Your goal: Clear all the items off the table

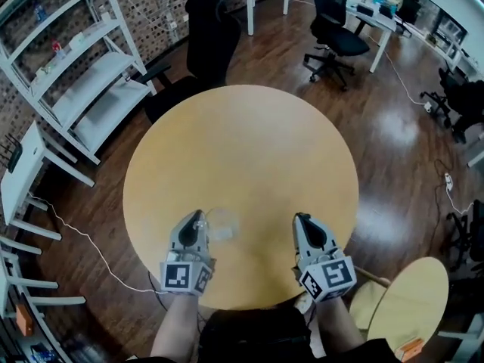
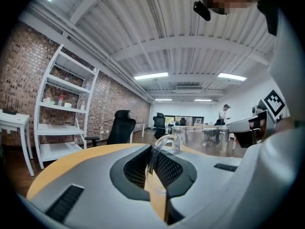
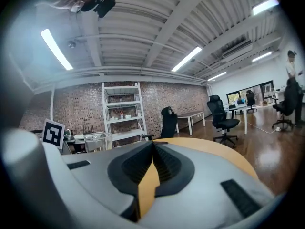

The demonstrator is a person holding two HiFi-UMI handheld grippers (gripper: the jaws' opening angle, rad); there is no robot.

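So what we've got here is a big round tabletop [image 1: 242, 150] in pale yellowish wood, smooth and matte, and the only task item we can spot on it is a clear glass mug [image 1: 221, 224] near the edge closest to the person. The left gripper [image 1: 198, 216], a grey plastic shell with black ribbed pads, has its jaws clamped on the mug's thin curved handle. The head view barely shows that, since the glass is just a faint shimmer against the wood. The left gripper view makes it obvious: the handle loop [image 2: 164, 142] sits right between the pads, with the cylindrical see-through body just beyond them. We can't tell from any view whether the mug's base is resting on the wood or lifted off it. The right gripper [image 1: 301, 218] is closed all the way with nothing in it. In its own view the ribbed pads meet in a tight line over the tabletop's edge. That view also catches the mug from the side, off to the left next to the other gripper's marker cube. Only the head view shows the surroundings properly: a white metal shelving rack [image 1: 83, 74] against the brick wall, a black mesh office chair [image 1: 208, 40] pushed up to the far side, and a glossy dark wood floor.
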